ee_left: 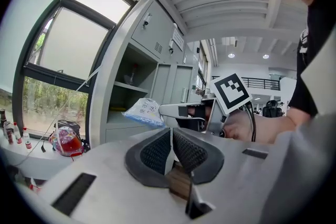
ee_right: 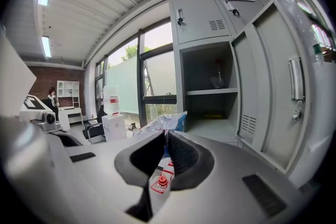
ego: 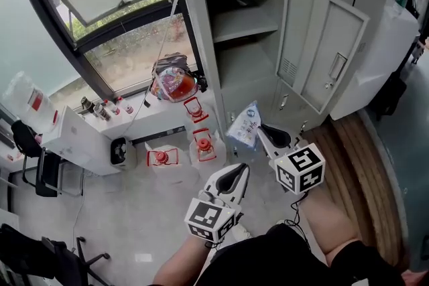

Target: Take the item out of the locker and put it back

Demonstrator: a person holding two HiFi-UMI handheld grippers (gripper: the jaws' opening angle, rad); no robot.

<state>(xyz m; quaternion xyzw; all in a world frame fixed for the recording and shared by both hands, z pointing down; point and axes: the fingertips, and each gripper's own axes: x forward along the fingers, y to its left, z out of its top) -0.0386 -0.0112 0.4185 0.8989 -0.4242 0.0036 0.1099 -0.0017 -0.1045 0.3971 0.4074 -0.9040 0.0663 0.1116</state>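
Packet [ego: 244,124] pinched at one end in our right gripper [ego: 263,133], long axis pointing ahead toward the locker [ego: 244,25]; our left gripper [ego: 236,174] is closed, empty.

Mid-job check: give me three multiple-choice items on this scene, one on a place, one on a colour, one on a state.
1. Where is the bag?
A. on a shelf
B. in the right gripper's jaws
C. on the floor

2. What colour is the bag?
A. blue and white
B. black
C. green

3. How is the locker door?
A. shut
B. taken off
C. open

Answers:
1 B, the jaws pinch the bag's edge and it hangs off the floor.
2 A, blue print on whitish film shows in the head view.
3 C, the door stands swung out, with the inside of the locker in view.
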